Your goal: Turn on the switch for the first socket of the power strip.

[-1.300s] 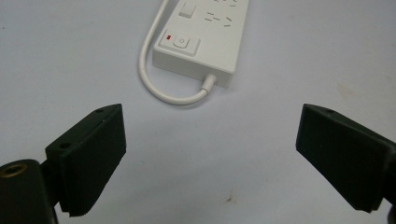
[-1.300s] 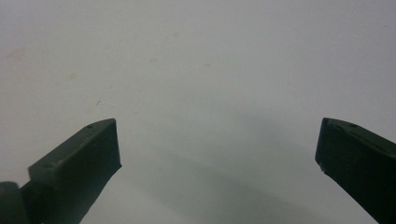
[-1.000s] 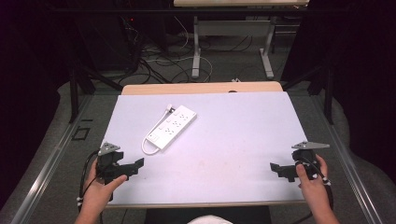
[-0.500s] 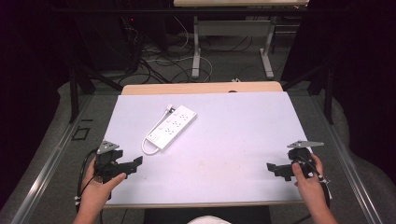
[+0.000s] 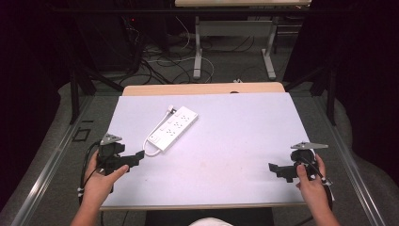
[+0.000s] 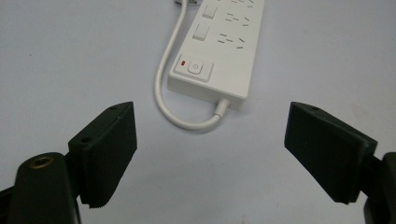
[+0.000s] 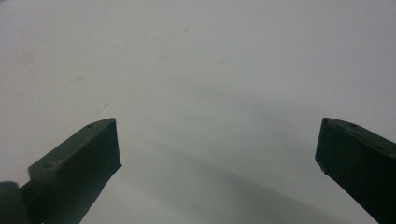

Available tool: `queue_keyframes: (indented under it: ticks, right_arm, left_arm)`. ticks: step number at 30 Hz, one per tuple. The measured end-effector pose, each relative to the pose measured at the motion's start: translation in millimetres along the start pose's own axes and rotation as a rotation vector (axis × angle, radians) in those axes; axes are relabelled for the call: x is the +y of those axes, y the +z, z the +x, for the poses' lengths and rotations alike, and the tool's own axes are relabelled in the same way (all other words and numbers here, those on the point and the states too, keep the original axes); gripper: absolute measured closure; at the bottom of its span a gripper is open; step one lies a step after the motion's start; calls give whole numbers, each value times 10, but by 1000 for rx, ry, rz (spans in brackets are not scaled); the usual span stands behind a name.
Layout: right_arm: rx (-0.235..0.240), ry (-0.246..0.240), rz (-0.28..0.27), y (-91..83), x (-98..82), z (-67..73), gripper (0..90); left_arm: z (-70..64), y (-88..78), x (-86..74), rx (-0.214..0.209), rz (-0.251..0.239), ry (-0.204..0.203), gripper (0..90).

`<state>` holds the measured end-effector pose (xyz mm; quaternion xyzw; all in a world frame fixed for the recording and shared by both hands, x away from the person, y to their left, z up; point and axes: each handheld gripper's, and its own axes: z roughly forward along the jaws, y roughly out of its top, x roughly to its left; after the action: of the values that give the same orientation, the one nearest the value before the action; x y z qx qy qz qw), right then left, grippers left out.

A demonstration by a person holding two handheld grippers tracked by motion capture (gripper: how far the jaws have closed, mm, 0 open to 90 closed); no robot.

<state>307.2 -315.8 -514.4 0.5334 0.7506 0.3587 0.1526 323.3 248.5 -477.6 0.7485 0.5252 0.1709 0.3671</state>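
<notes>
A white power strip [image 5: 172, 128] lies slantwise on the white table top [image 5: 226, 141], left of centre, with its white cord [image 5: 149, 149] looping from its near end. My left gripper [image 5: 137, 157] sits at the table's left front, a short way from that cord end, and it is open. In the left gripper view the power strip [image 6: 219, 51], its switch with a red light and the cord [image 6: 177, 102] lie ahead between the wide-apart jaws, untouched. My right gripper [image 5: 274, 168] rests open at the right front over bare table, holding nothing.
The table's wooden far edge [image 5: 202, 88] borders a dark floor with loose cables [image 5: 169, 61] and the metal legs of another table [image 5: 197, 47]. Metal rails run along both sides of the table.
Both grippers have crept slightly inward and toward the front edge. The power strip has not moved.
</notes>
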Motion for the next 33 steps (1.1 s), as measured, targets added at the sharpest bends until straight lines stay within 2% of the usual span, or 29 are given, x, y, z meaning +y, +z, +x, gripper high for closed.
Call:
queue_keyframes:
  ticks: [7,14,26,29,33]
  right_arm:
    - [0,-2,3,9,0,8,0]
    - [4,-2,17,32,-6,8,0]
    - [0,4,2,54,-18,-1,0]
    - [3,22,13,78,-22,10,0]
    - [5,11,17,99,-25,16,0]
  left_arm:
    - [-24,13,133,9,-2,2,179]
    - [-43,44,251,-7,11,-16,210]
    - [-83,137,410,-28,27,-45,238]
    - [-80,151,431,-28,27,-40,242]
    - [-82,172,476,-33,28,-40,248]
